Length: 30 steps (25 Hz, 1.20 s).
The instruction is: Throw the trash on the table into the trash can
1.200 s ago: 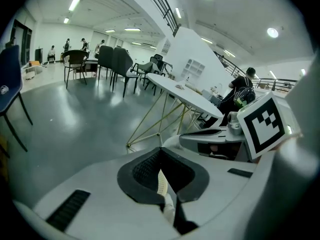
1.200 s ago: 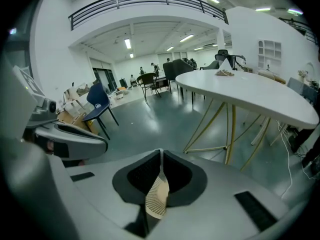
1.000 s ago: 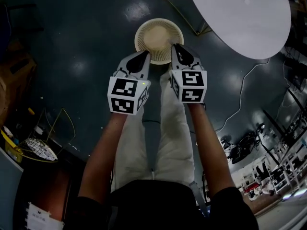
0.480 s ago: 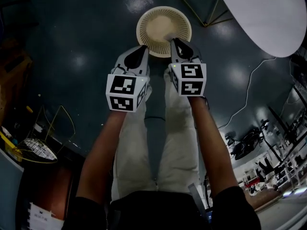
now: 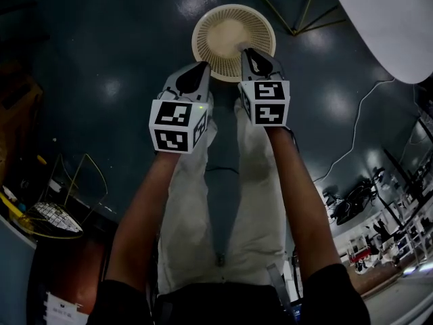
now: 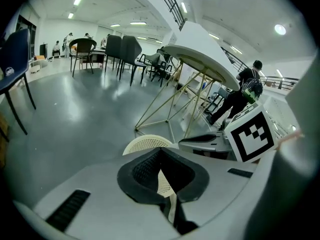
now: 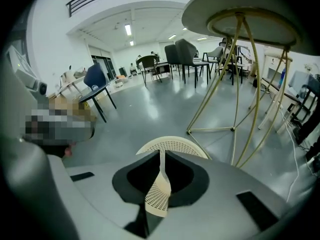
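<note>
Though it stands open, the trash can point(image 5: 203, 40) shows only pale mesh.

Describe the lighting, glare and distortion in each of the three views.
Head view: dim, with pale glare patches on the dark floor around the cream trash can. Left gripper view: strong fisheye bending, black corners, bright ceiling lights. Right gripper view: same bending; the table legs curve, and a mosaic patch covers part of the left side.
</note>
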Motion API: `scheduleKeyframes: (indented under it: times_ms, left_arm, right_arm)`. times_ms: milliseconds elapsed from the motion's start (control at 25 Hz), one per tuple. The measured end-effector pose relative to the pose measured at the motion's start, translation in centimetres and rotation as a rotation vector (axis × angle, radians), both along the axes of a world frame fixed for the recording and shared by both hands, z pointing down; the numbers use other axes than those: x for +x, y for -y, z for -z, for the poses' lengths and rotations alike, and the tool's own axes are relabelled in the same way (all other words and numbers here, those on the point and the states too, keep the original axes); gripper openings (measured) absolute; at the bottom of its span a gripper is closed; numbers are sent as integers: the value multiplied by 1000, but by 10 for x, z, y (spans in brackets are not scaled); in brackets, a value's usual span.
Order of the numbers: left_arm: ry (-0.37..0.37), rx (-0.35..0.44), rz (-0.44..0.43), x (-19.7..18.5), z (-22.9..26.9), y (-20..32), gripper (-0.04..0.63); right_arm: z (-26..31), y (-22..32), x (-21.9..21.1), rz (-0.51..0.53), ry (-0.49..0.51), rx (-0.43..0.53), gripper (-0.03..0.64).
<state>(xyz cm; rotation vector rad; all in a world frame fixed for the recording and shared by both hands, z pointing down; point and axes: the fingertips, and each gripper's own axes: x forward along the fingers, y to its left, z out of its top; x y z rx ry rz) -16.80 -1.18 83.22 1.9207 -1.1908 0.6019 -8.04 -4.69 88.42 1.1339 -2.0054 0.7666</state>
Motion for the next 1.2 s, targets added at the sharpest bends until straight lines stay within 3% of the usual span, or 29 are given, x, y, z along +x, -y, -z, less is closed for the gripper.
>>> scheduleKeyframes:
  times_ms: [440, 760, 1200]
  left_arm:
    - [6, -2, -25, -1, -18, -9, 8]
    - [-2, 24, -37, 7, 28, -3, 8]
    - [-21, 37, -39, 25, 111, 4, 8]
  right_arm:
    - [-20, -11, 5, -34, 4, -21, 48]
    - [34, -7, 12, -34, 9, 19, 46]
    - [130, -8, 14, -36, 99, 28, 20]
